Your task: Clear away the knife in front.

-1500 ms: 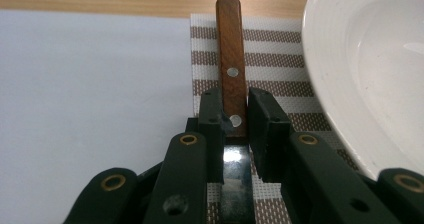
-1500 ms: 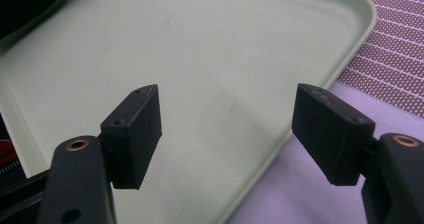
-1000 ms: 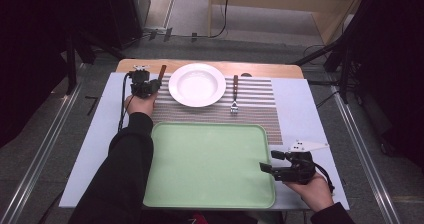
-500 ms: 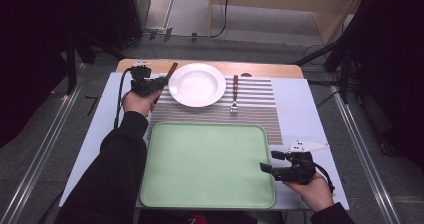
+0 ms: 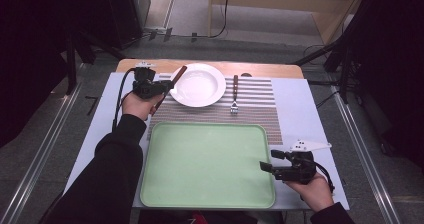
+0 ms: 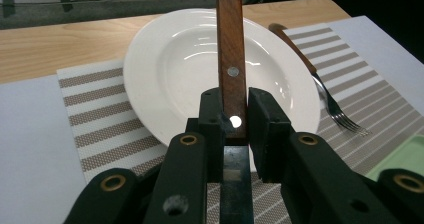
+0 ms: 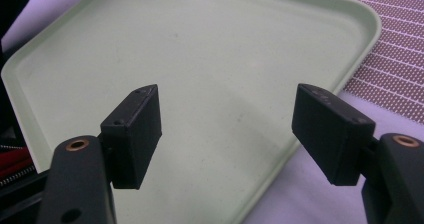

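The left gripper (image 6: 235,119) clamps the wooden-handled knife (image 6: 231,59) above the plate's (image 5: 200,91) left rim; keep it level toward the near tray (image 5: 165,184). The right gripper (image 7: 227,129) waits wide open.

Your left claw (image 6: 234,119) is black and grips a knife (image 6: 230,59) with a reddish-brown wooden handle and silver rivets. The plate (image 6: 175,74) is plain glossy white. The placemat (image 5: 250,111) carries brown and pale stripes. The tray (image 5: 210,166) is pale green, the fork (image 5: 234,94) probably brown-handled, your counter (image 5: 305,109) pale lilac-grey.
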